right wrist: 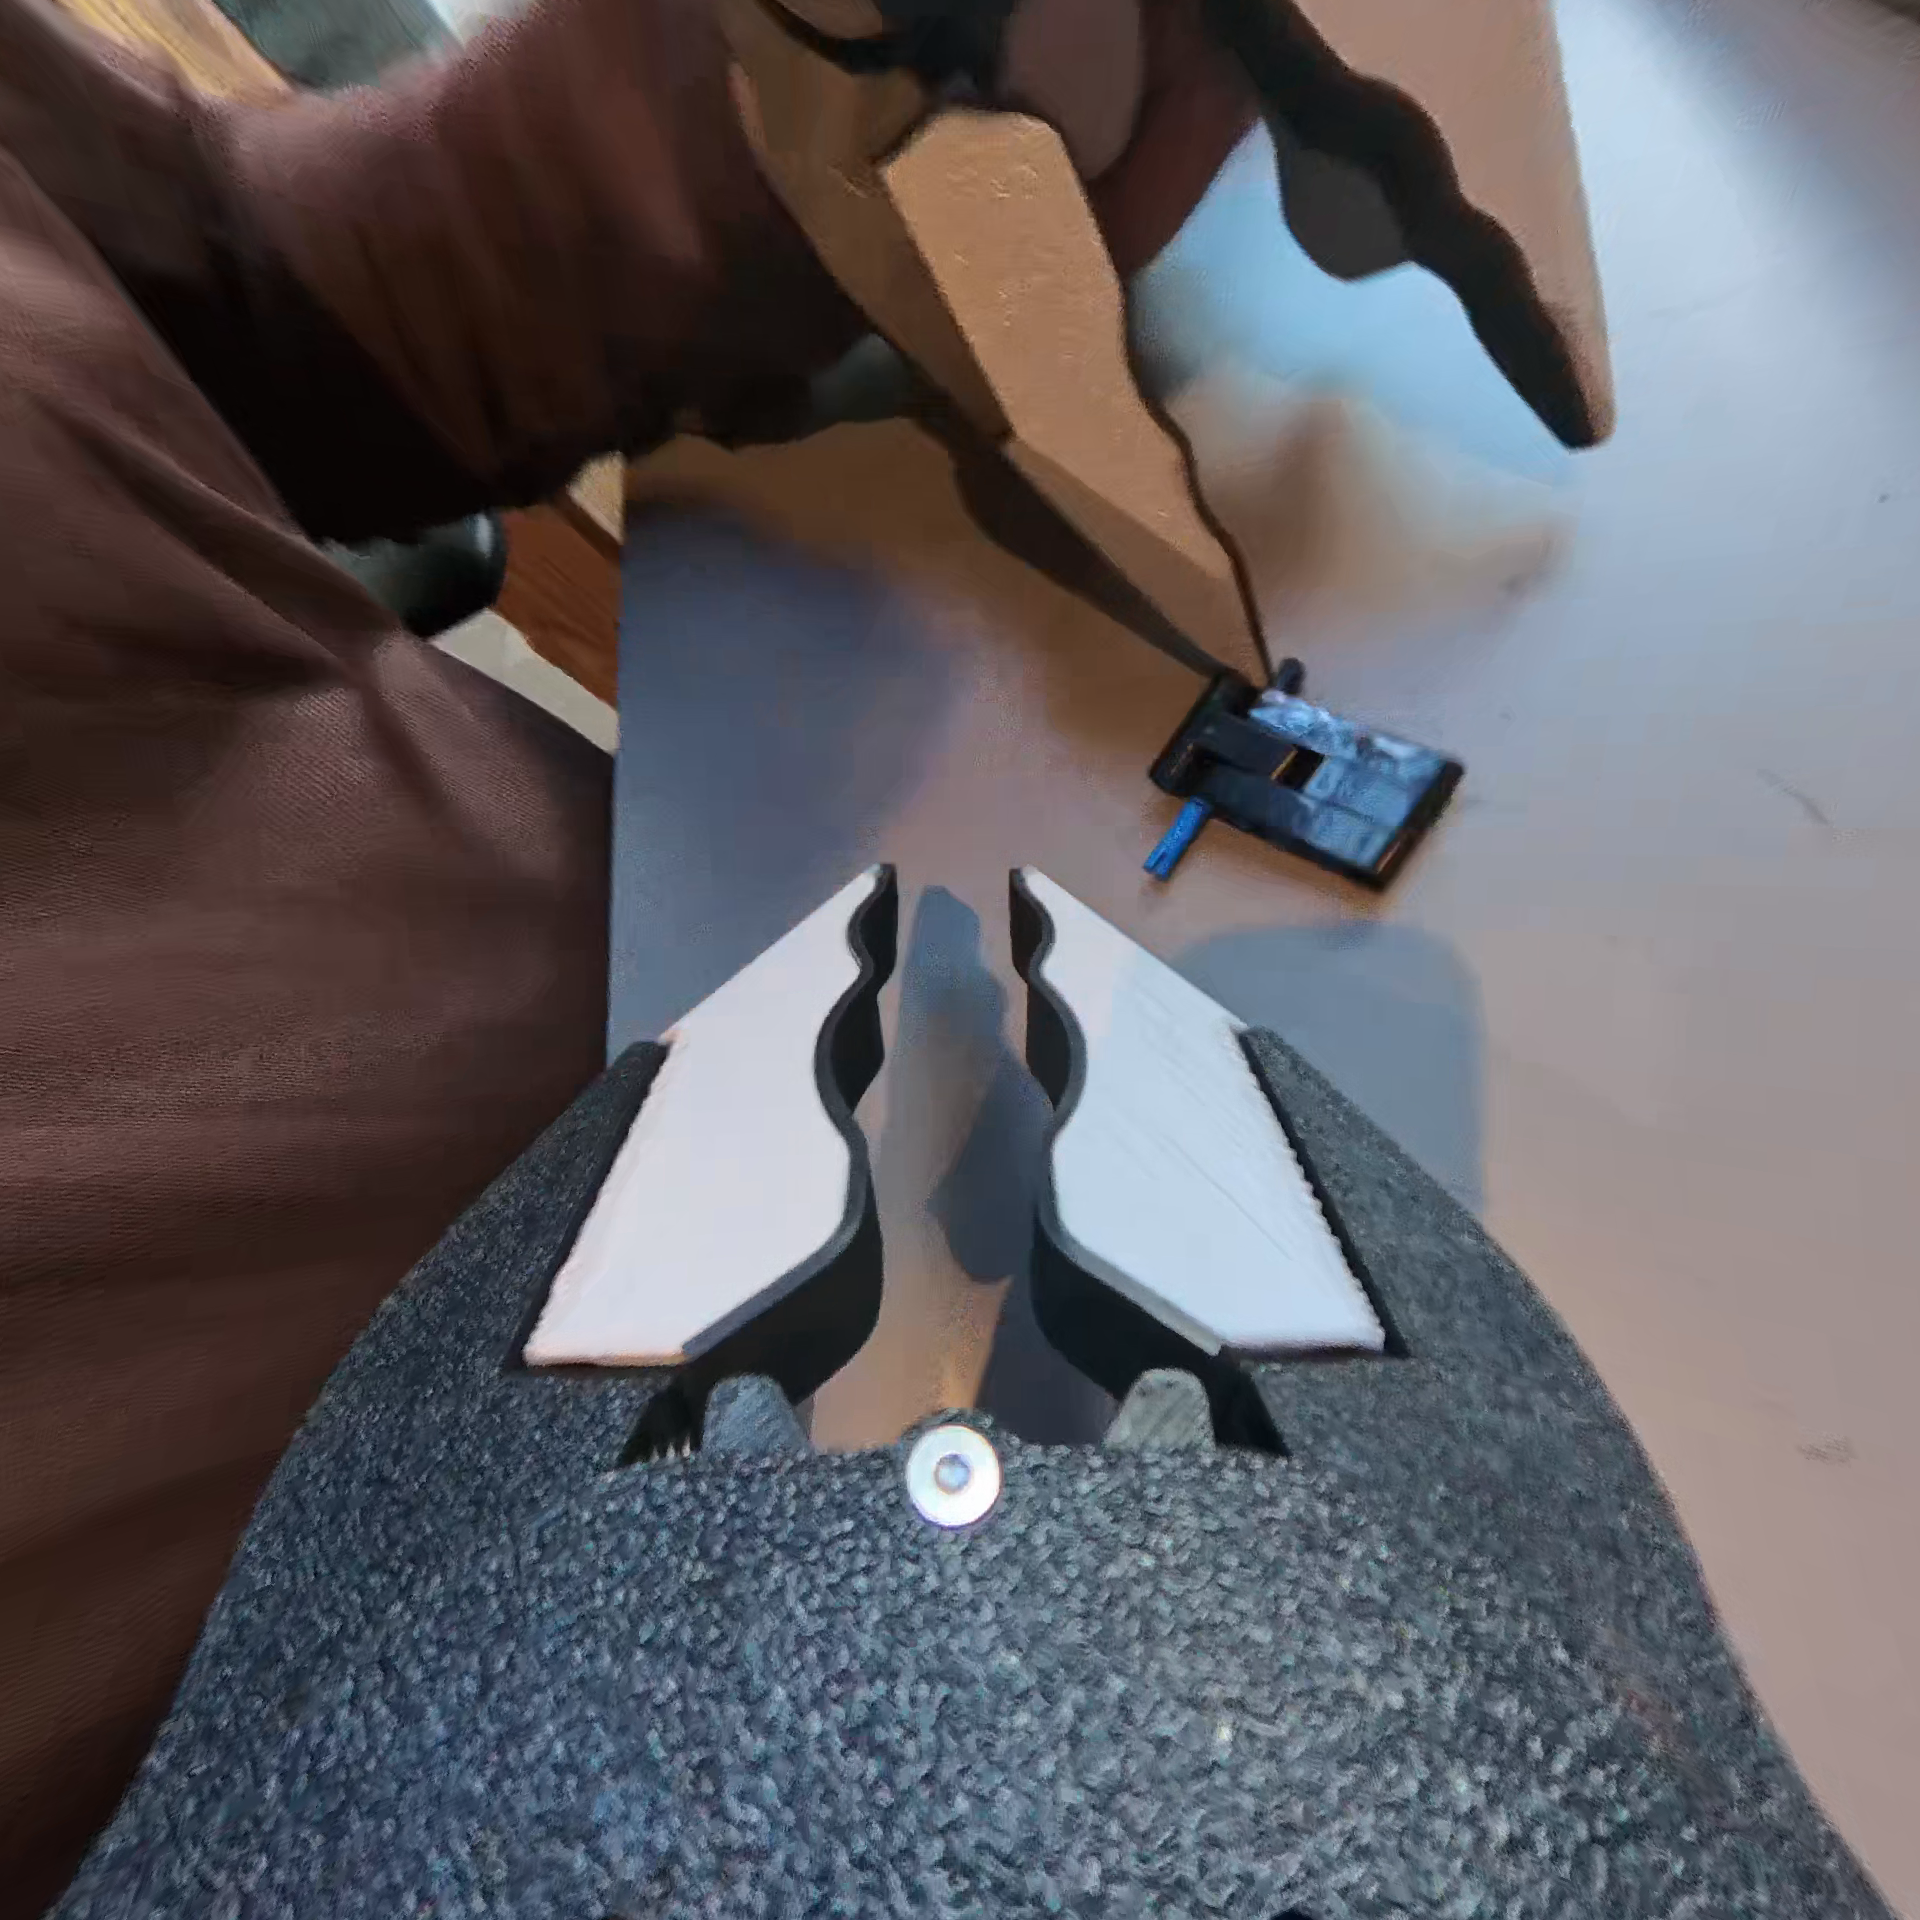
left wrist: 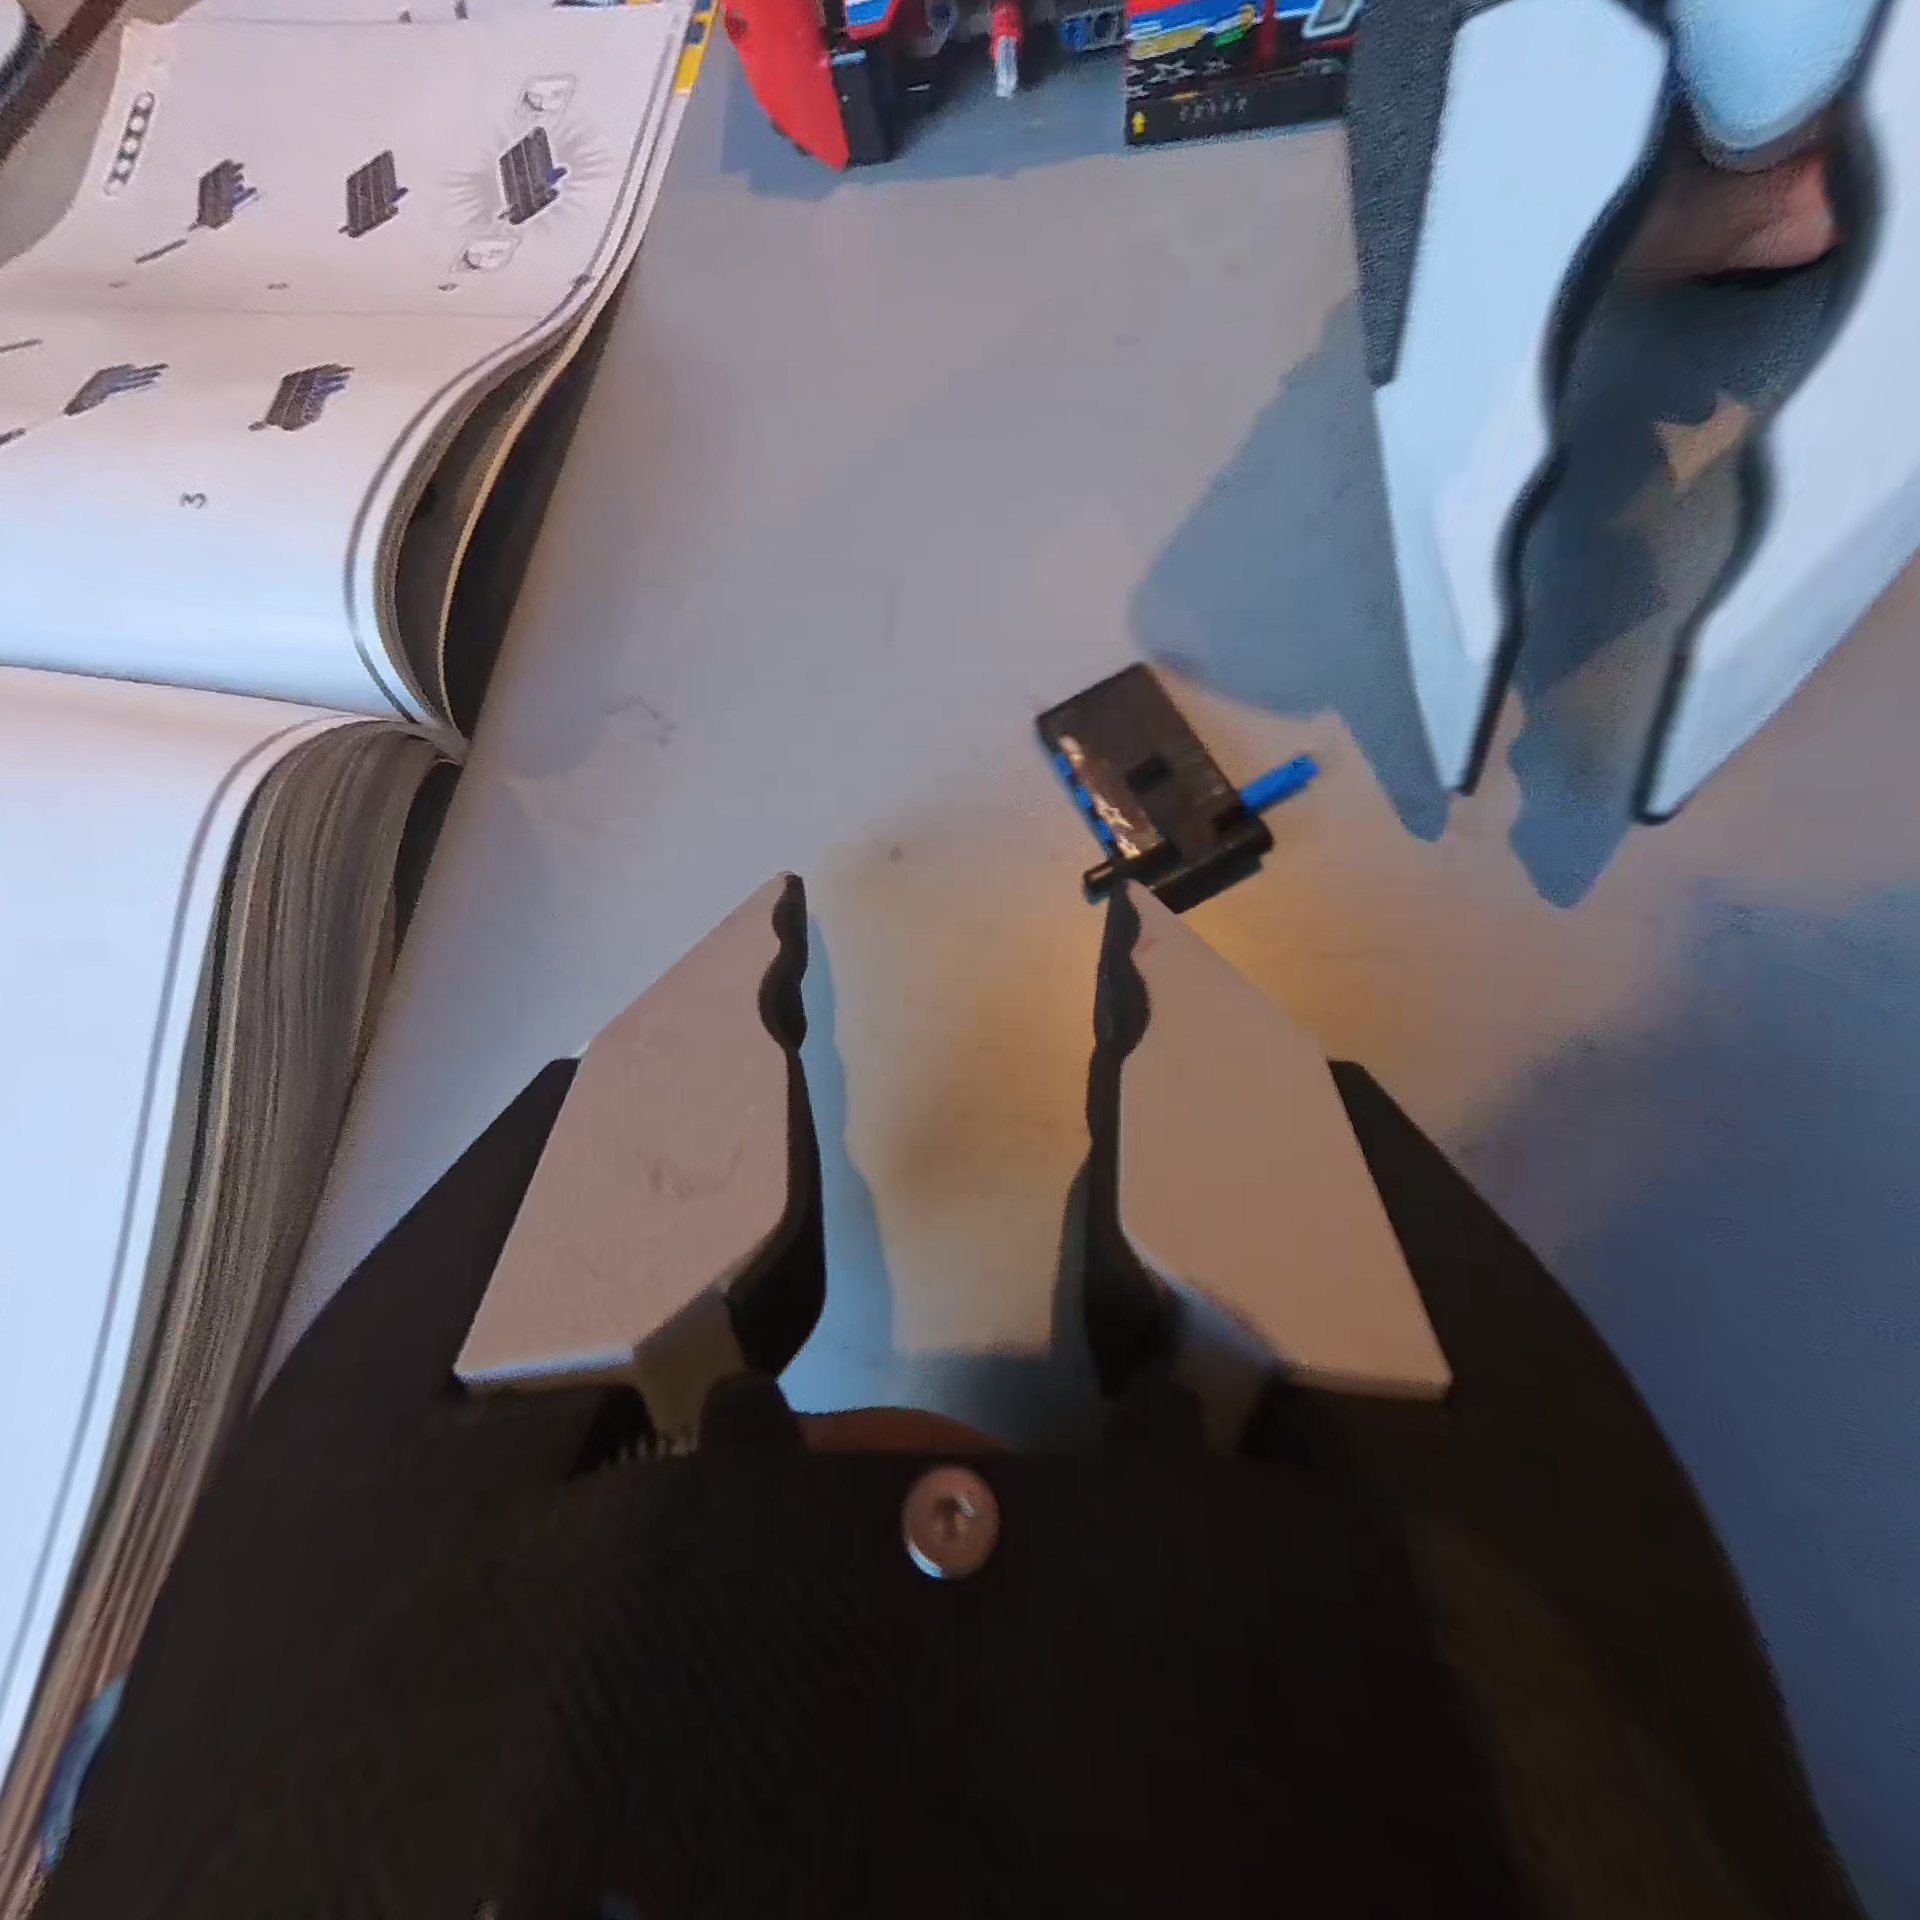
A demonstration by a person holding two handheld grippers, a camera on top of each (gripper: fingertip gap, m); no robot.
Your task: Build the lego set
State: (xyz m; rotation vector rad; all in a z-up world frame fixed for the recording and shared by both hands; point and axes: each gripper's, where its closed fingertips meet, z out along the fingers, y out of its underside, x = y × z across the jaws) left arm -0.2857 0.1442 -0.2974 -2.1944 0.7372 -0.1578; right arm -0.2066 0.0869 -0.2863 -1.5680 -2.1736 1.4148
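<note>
The left gripper was seen nearest, half open and empty; its one fingertip almost touched the small black assembly, which lay flat on the worktop, well away from its edges, long axis slanting away; the right gripper, narrowly open and empty, was judged farther.

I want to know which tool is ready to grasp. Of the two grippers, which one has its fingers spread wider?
The left gripper: its fingers stand wide apart, one tip beside the small black assembly. The right gripper shows only a narrow gap.
</note>
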